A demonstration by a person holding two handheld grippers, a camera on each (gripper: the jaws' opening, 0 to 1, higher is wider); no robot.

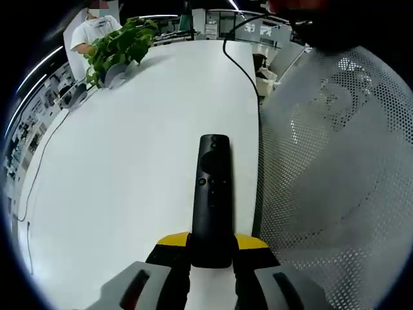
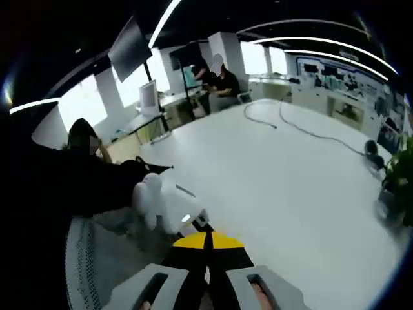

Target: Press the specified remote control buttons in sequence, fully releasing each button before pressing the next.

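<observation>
Clamped between the yellow-tipped jaws of the left gripper (image 1: 211, 248): near end of a black remote control (image 1: 213, 197), lying flat on the white table (image 1: 129, 168) and pointing straight ahead along the jaws, buttons facing up. Close to the table's right edge, with a grey perforated mesh surface (image 1: 335, 174) just beyond that edge. Far ahead and to the left, a potted green plant (image 1: 119, 48) near the table's far side, a person in a white top behind it. Black cable (image 1: 242, 61) trailing over the far end of the table, ahead and slightly right.

Right gripper (image 2: 208, 248) held low over the same white table (image 2: 290, 187), yellow tips pressed together with nothing between them. Just ahead of the tips and slightly left, a white gloved hand (image 2: 164, 200) on a dark sleeve reaching in from the left, fingers resting at the table edge. Cable (image 2: 303, 129) curling across the table far ahead. Green leaves (image 2: 400, 174) at the far right. Seated people at desks beyond the table's end.
</observation>
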